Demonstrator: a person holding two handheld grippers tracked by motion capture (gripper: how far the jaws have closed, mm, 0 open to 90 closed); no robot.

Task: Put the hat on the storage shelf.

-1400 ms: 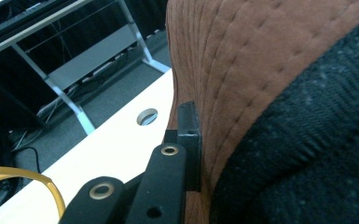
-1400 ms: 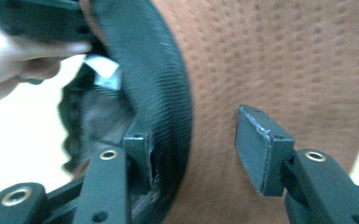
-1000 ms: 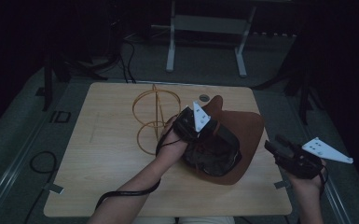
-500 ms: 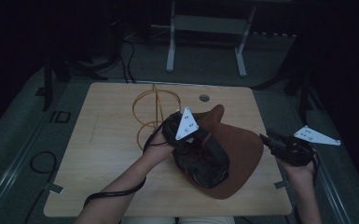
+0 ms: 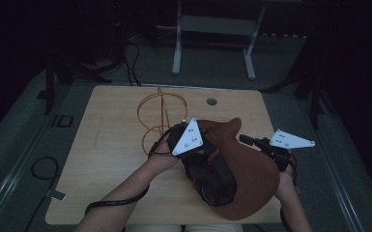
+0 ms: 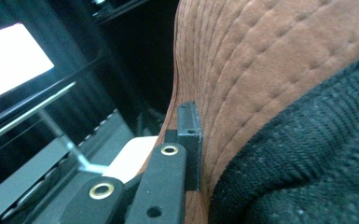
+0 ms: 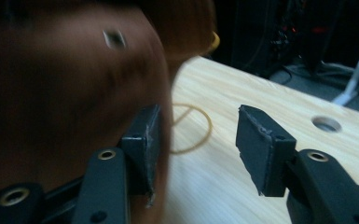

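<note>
The brown hat [image 5: 251, 169] lies brim-up on the desk [image 5: 106, 145], just beside the gold wire stand [image 5: 160, 113]. The left tool [image 5: 207, 140] is clamped on the brim's edge next to the black lining [image 5: 212, 181]. The right tool [image 7: 196, 140] gapes wide — one pad against the hat's far side, gripping nothing. Best to close it on the brim before lifting toward the stand — two holds should keep the hat level.

A gold wire stand [image 5: 158, 118] is standing on the wooden table [image 5: 101, 159], near its round hole [image 5: 211, 101].
</note>
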